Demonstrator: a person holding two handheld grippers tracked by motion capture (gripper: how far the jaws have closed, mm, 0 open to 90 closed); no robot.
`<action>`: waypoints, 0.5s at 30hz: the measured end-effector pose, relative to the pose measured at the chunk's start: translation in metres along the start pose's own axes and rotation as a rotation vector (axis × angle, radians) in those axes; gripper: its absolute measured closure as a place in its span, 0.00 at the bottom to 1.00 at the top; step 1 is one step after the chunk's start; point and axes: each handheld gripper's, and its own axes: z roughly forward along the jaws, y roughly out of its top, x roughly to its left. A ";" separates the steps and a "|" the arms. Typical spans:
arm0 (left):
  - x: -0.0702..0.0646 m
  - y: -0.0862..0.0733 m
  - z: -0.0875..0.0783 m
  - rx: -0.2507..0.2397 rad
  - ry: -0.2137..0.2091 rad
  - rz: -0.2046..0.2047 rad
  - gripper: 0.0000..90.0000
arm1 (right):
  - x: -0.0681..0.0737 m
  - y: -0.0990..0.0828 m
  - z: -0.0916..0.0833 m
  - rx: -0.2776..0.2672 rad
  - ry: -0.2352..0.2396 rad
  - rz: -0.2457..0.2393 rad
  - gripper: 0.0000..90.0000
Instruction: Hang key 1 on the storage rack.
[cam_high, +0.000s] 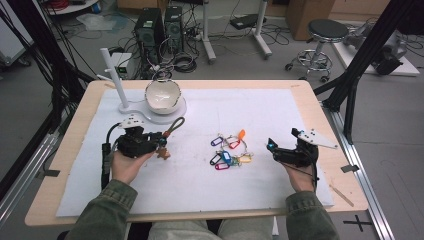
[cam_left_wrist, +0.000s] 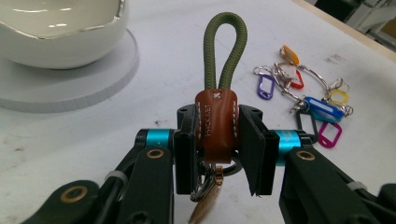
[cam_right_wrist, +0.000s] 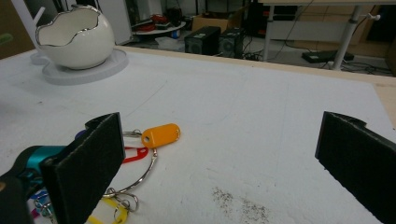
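White cloth covers the worktop (cam_high: 280, 107); left hand-held gripper (cam_high: 162, 141) clamps a leather key strap (cam_left_wrist: 215, 122), right hand-held gripper (cam_high: 270, 147) gapes beside key tags (cam_high: 228, 151).

Lab bay, grey floor, wooden table (cam_high: 60, 170) under a white mat (cam_high: 200, 185).
Behind the table: two black PC towers (cam_high: 160, 27) on the floor in loose cable tangles (cam_high: 182, 62), white desk legs on castors (cam_high: 262, 35), a black round stool (cam_high: 325, 35) on a chrome base, cardboard boxes (cam_high: 310, 12) far back. Black frame struts (cam_high: 365, 55) stand at both sides. Even, flat light overhead.
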 end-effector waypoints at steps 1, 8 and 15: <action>0.002 0.001 -0.002 -0.004 0.005 -0.003 0.76 | 0.000 0.000 0.000 0.000 0.000 -0.001 0.01; 0.015 0.007 -0.019 -0.058 0.024 -0.033 0.76 | 0.000 0.000 0.000 0.001 0.002 -0.002 0.01; 0.028 0.009 -0.034 -0.097 0.056 -0.060 0.76 | -0.001 0.000 0.000 -0.002 -0.004 -0.006 0.01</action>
